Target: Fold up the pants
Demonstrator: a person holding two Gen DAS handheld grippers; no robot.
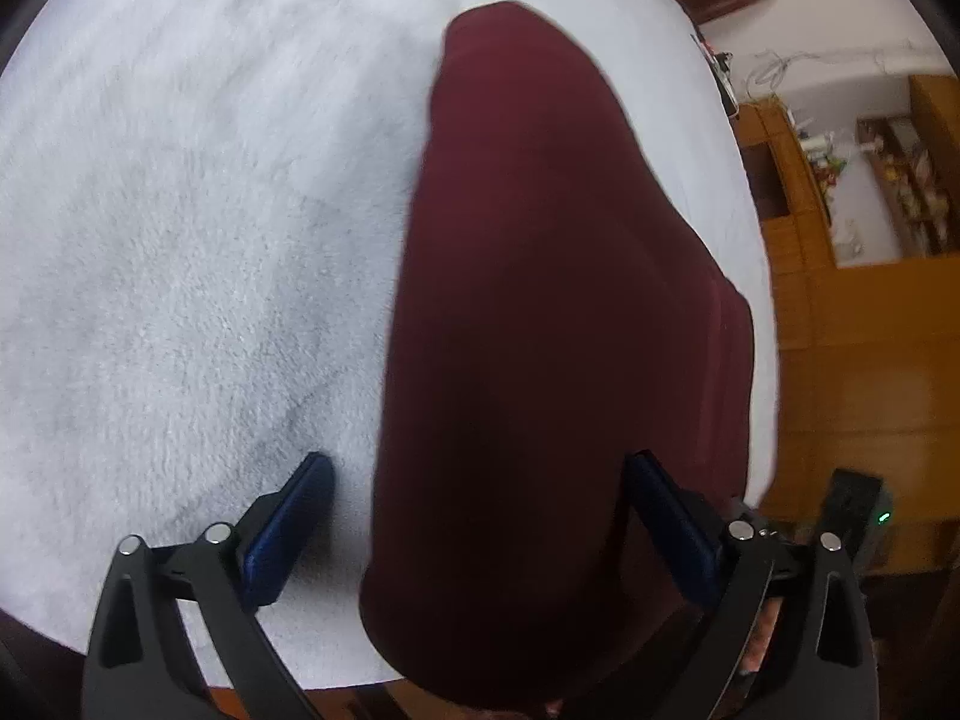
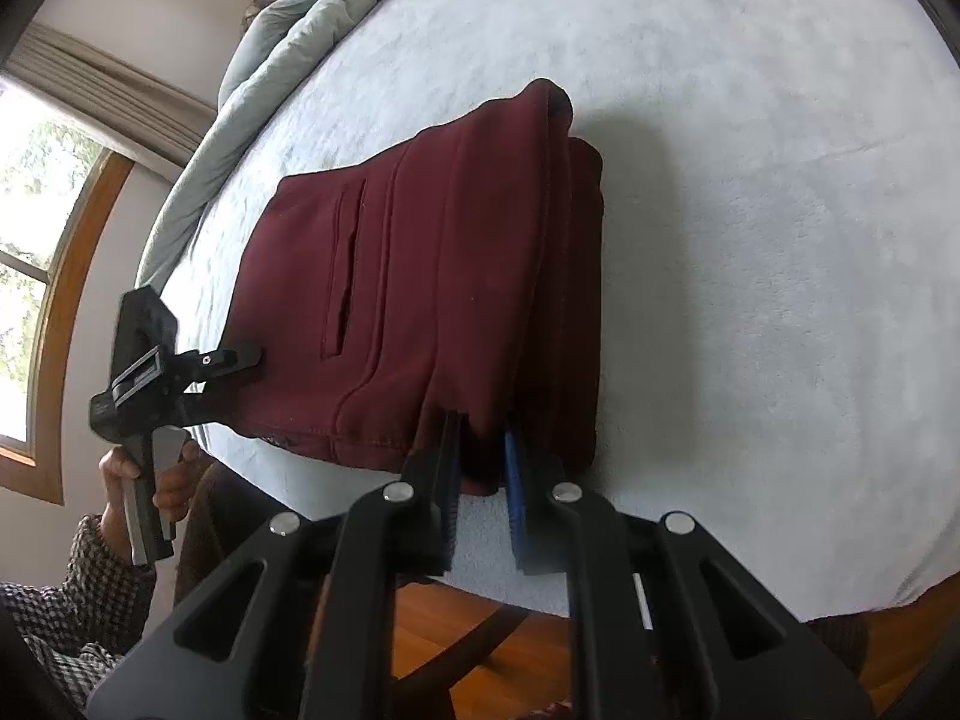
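Observation:
Folded maroon pants [image 1: 540, 300] lie on a white fleecy blanket [image 1: 180, 240] that covers a bed. My left gripper [image 1: 480, 461] is open wide, its blue-padded fingers [image 1: 288, 528] standing either side of the pants' near end without pressing it. In the right wrist view the pants [image 2: 420, 276] show a pocket slit on top and stacked layers along their right side. My right gripper [image 2: 480, 438] is shut on the pants' near edge, by the right corner. The left gripper [image 2: 243, 378] shows there at the pants' near left corner, held by a hand [image 2: 138, 474].
A grey-green comforter [image 2: 288, 30] is bunched at the far left of the bed. The bed's near edge drops to a wooden floor [image 2: 468, 648]. A window [image 2: 36, 240] is on the left. Wooden cabinets [image 1: 840, 300] and a black device with a green light [image 1: 864, 504] stand beyond the bed's right side.

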